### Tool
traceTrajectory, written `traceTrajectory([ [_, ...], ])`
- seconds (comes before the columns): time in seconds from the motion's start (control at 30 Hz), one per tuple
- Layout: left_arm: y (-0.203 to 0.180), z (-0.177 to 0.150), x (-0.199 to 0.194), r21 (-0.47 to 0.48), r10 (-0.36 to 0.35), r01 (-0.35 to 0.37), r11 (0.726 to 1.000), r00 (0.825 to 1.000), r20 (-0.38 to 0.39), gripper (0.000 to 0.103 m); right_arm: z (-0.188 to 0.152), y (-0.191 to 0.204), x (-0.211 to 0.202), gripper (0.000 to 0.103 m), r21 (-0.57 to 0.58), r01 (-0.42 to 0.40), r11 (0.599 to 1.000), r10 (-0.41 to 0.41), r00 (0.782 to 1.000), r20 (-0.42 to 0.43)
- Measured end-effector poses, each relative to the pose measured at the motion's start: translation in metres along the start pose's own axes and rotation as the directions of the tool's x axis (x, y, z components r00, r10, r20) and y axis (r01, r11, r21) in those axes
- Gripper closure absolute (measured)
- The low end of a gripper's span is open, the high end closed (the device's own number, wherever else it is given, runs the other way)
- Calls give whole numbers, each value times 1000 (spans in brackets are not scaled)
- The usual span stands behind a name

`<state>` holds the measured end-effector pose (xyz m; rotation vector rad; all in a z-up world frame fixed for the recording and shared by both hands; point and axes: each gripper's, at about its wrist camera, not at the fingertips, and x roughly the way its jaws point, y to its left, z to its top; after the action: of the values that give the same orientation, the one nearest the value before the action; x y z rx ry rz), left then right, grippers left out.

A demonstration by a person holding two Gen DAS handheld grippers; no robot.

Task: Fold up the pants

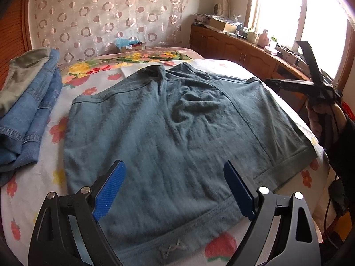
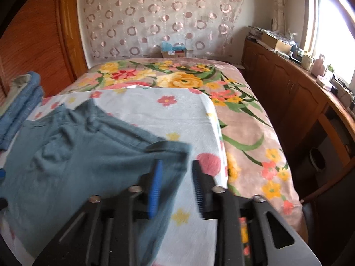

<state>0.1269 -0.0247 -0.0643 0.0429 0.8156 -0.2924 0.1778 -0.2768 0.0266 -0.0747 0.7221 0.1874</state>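
Note:
Grey-blue pants lie spread flat on the flower-print sheet, waistband nearest the left wrist camera. My left gripper hovers over that near edge, wide open with nothing between its blue pads. In the right wrist view the pants fill the lower left. My right gripper stands part open over their right corner; the fabric lies under the gap and the pads do not press on it. This view is blurred. A hand at the right edge of the left wrist view holds the right gripper.
Folded blue jeans with an olive garment on top lie at the left of the bed. A flowered blanket covers the far and right side. Wooden cabinets with clutter run under the window. A small box sits beyond the bed.

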Motion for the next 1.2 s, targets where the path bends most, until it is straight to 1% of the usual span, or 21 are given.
traceTrajectory([
  [0.17, 14, -13, -16, -25, 28, -28, 999, 1000, 3, 12, -34, 10, -31, 65, -22, -51, 998, 51, 998, 22],
  [0.4, 35, -35, -32, -56, 66, -66, 996, 998, 3, 14, -77, 24, -58, 64, -62, -112, 992, 113, 993, 19],
  [0.47, 42, -41, -36, -75, 68, -68, 995, 998, 3, 14, -86, 27, -64, 58, -69, -126, 990, 128, 992, 20],
  [0.63, 52, -55, -40, -94, 88, -88, 992, 996, -8, 17, -97, 26, -78, 53, -79, -133, 988, 136, 990, 39],
  [0.8, 61, -67, -43, -127, 99, -100, 987, 995, -12, 21, -105, 29, -85, 52, -88, -130, 988, 134, 990, 43],
  [0.87, 64, -70, -46, -131, 97, -98, 987, 995, -7, 21, -108, 31, -86, 52, -78, -144, 986, 148, 988, 43],
  [0.9, 65, -71, -48, -134, 97, -97, 986, 995, -3, 23, -110, 31, -87, 52, -74, -150, 986, 154, 987, 42],
  [0.97, 67, -72, -53, -144, 90, -88, 986, 996, 7, 34, -112, 33, -89, 52, -76, -151, 986, 154, 987, 44],
  [1.03, 70, -74, -56, -156, 84, -80, 984, 996, 15, 39, -113, 35, -89, 52, -82, -147, 986, 151, 987, 47],
  [1.07, 72, -75, -57, -160, 81, -77, 984, 997, 18, 44, -114, 39, -91, 52, -82, -149, 986, 153, 987, 47],
  [1.17, 73, -77, -57, -167, 75, -70, 983, 997, 19, 54, -114, 45, -90, 52, -77, -154, 985, 158, 986, 43],
  [1.2, 74, -78, -57, -166, 72, -68, 984, 997, 18, 56, -115, 47, -90, 52, -75, -155, 985, 159, 986, 42],
])
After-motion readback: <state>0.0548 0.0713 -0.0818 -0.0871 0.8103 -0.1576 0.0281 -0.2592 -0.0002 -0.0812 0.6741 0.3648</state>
